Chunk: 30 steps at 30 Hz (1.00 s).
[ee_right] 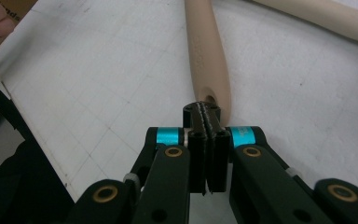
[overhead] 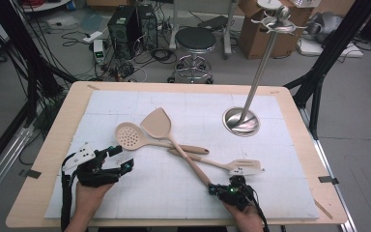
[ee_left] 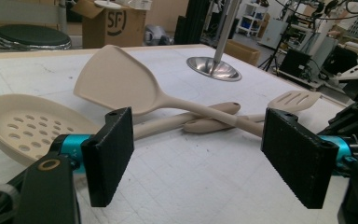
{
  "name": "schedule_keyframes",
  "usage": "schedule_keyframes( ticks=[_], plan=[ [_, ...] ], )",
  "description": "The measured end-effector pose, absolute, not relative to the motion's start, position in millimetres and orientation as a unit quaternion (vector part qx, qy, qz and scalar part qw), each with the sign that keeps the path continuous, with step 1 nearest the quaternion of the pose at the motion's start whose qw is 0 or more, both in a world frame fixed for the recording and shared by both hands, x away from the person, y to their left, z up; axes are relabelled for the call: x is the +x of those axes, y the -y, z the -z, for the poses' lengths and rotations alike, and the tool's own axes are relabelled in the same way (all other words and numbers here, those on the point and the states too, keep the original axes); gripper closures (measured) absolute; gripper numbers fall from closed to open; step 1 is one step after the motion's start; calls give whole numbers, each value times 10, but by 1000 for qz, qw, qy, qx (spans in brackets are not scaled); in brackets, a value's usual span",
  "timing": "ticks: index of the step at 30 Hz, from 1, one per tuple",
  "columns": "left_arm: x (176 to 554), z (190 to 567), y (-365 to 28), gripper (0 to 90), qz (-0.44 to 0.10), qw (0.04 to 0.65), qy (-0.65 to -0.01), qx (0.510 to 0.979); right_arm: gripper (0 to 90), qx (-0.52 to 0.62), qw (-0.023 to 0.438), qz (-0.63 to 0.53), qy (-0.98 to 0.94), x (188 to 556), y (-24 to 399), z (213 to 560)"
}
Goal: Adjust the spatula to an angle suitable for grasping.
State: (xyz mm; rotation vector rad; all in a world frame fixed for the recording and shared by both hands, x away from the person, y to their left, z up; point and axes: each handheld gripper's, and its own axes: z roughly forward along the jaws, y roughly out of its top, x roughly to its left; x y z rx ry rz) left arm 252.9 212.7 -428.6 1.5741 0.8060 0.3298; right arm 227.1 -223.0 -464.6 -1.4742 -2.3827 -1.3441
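My right gripper (ee_right: pixel 207 122) is squeezed shut, holding nothing, touching the turner's handle (ee_right: pixel 208 60) end. Next I open it wide. Left gripper (ee_left: pixel 200 154) waits open.

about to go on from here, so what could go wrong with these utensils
The right gripper is shut at the solid spatula's handle end without holding it; pushing on could just shove it. That handle lies across the slotted spatula and the skimmer, so moving it may drag them. The left gripper is open.
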Motion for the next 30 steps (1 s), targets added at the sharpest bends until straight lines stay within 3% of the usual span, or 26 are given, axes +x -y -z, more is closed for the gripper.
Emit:
schedule_keyframes(
  ticks=[30],
  plan=[
    [2523,4284,-2126,260,-144,624,-349,684,896,-473,5,458,753,2342,2213,4532]
  ],
)
